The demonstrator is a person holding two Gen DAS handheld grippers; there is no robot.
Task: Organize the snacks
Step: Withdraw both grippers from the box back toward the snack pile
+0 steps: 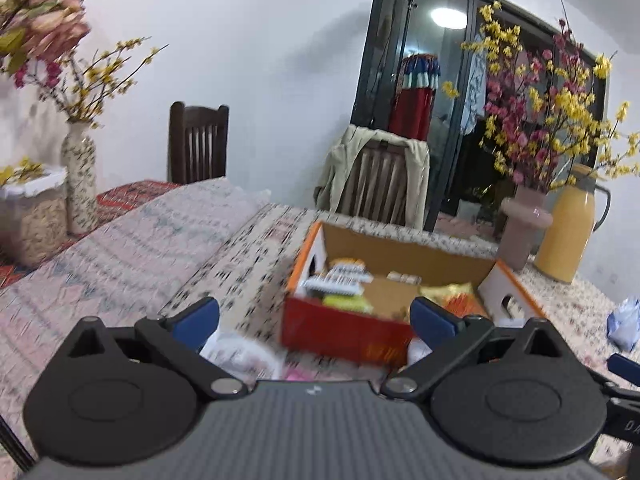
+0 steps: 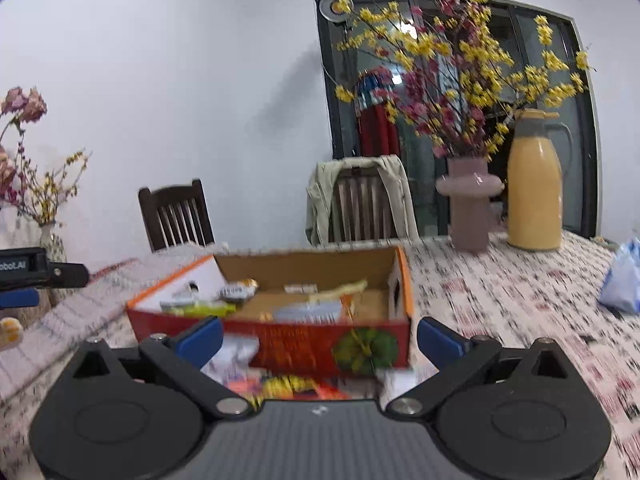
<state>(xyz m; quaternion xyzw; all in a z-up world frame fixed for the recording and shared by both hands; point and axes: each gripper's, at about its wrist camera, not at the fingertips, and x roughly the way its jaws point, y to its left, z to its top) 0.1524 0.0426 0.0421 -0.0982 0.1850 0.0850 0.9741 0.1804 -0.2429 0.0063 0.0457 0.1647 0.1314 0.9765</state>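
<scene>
Blue-padded fingers [image 2: 200,340] of the right claw [image 2: 320,340] stand spread wide with nothing between them, just above a blurred heap of loose snack packets [image 2: 288,386] on the counter [image 2: 500,304]. Directly beyond them sits the open cardboard box [image 2: 332,344], red-fronted with orange-edged flaps; it holds several snack packs [image 2: 200,308], too blurred to read.

From the left wrist view, the left claw [image 1: 316,318] is likewise wide and empty, with a pale pink-and-white packet [image 1: 244,354] lying on the counter below its left finger. The box [image 1: 344,332] lies ahead and slightly right, its near corner close to the claw's right finger [image 1: 434,320].

Behind the box, near the counter's far edge, a pink vase [image 2: 468,208] of yellow and red blossom branches stands just beside a yellow thermos jug [image 2: 534,188]. A blue-white crumpled bag [image 2: 622,280] lies well off to the right. At the far left are a patterned vase [image 1: 80,176] and a lined basket [image 1: 34,216]. Two wooden chairs stand past the counter; one [image 2: 364,204] is draped with a beige jacket [image 1: 340,172].
</scene>
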